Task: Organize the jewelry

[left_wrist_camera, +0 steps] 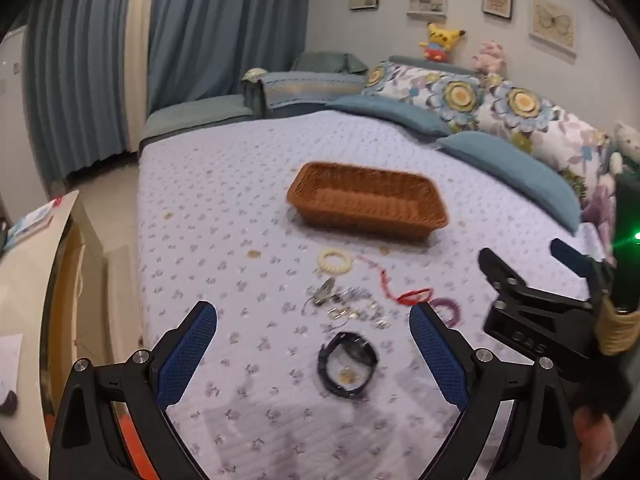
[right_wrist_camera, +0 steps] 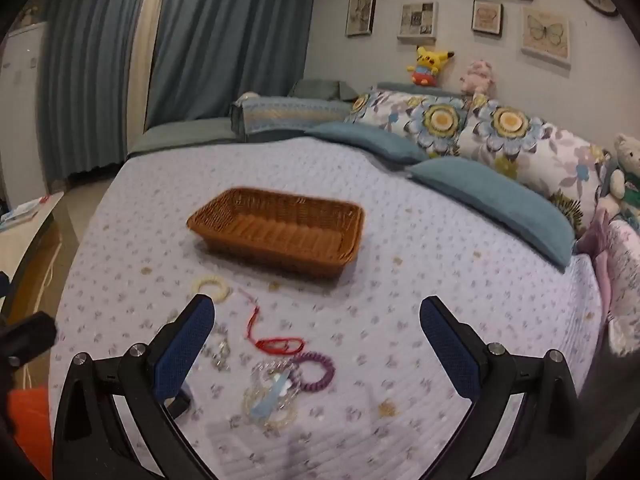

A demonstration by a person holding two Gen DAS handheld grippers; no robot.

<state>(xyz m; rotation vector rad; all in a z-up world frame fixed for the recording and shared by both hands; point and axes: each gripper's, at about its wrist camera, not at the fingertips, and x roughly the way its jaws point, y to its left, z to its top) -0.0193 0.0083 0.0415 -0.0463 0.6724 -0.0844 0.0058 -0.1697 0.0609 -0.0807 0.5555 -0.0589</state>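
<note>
Jewelry scattered loose on lilac floral quilted bedspread (left_wrist_camera: pixel 208 208), all pieces in front of rectangular brown woven wicker basket (left_wrist_camera: pixel 366 200), none inside it as far as visible. Nearest the basket: cream-coloured coiled ring bracelet (left_wrist_camera: pixel 334 261), lying flat just beside basket's near edge. Thin red cord with looped end (left_wrist_camera: pixel 414 295) running from near the cream ring down toward purple spiral coil bracelet (right_wrist_camera: pixel 312 371); loop end close beside purple coil, contact not resolvable. Tangle of small silver metal pieces (left_wrist_camera: pixel 346 306) between cream ring and black round-faced wristwatch (left_wrist_camera: pixel 348 364); individual pieces too blurred to separate. Watch lying flat, strap closed in a loop, nearest the left camera. Clear beaded bracelet with pale blue tag (right_wrist_camera: pixel 272 398) visible in right wrist view, touching or just beside purple coil. Left gripper (left_wrist_camera: pixel 314 316) held above bedspread, blue-padded fingers (left_wrist_camera: pixel 186 356) spread wide, nothing between them; watch and silver tangle framed in the gap. Right gripper (right_wrist_camera: pixel 316 312) likewise spread wide with nothing held, above the red cord and purple coil; also seen from outside at right edge of left wrist view. Beyond the basket: two teal rectangular pillows (right_wrist_camera: pixel 492 196), large floral-print cushions (right_wrist_camera: pixel 508 132), yellow plush toy (right_wrist_camera: pixel 428 65) on headboard ledge, framed prints (right_wrist_camera: pixel 546 36) on wall, blue pleated curtains (right_wrist_camera: pixel 224 40) at left.
</note>
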